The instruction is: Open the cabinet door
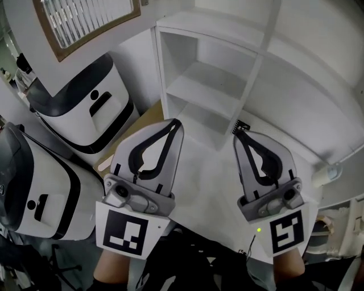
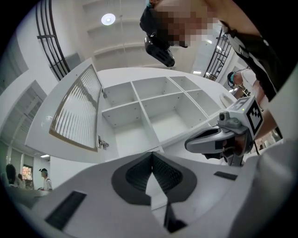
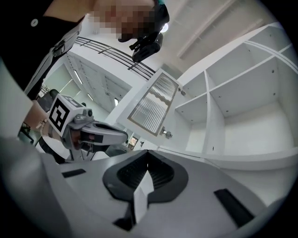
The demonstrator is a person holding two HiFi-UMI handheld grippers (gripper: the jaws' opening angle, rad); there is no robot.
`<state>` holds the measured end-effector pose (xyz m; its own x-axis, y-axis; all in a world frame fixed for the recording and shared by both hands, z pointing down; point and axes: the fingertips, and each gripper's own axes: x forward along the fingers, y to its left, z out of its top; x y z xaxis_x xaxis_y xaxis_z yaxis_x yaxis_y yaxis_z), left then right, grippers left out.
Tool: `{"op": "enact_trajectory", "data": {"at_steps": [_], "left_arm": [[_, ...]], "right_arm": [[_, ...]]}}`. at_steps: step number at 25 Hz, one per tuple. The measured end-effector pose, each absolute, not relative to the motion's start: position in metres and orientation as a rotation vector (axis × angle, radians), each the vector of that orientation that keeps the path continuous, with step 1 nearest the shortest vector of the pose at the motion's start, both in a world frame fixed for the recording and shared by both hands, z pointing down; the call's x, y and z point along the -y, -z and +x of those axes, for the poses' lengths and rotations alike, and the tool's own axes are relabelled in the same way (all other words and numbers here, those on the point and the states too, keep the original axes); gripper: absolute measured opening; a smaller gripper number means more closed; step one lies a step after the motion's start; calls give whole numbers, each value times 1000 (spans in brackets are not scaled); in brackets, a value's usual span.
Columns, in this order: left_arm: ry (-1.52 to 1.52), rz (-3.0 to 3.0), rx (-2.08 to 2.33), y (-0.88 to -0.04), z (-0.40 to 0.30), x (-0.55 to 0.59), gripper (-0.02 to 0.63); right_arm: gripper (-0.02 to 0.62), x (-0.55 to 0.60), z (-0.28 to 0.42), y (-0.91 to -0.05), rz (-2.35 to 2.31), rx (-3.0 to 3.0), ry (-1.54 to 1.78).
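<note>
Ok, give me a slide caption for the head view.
Shut and empty, the left gripper and right gripper face a white cabinet whose slatted door stands open.

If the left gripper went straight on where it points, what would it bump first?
The left gripper would probably reach the open white cabinet first, near its lower shelf; depth is unclear.

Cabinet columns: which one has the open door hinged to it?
The leftmost column in the left gripper view: the wood-framed slatted door hangs open from hinges on its outer wall. The other columns show no door.
</note>
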<state>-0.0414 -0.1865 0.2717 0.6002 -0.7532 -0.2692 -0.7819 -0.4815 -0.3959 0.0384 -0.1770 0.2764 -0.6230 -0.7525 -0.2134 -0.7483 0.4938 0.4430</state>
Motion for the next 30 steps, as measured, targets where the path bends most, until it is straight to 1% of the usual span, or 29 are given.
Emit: {"op": "enact_trajectory", "data": {"at_steps": [6, 17, 30], "left_arm": [[-79, -2412, -1199, -289, -37, 177, 2], [31, -2493, -1234, -337, -34, 165, 1], [43, -2515, -1225, -342, -34, 165, 2]], "right_arm": [[3, 167, 43, -301, 1370, 2664, 736], [3, 159, 52, -335, 1389, 2677, 590], [3, 160, 46, -346, 1361, 2687, 541]]}}
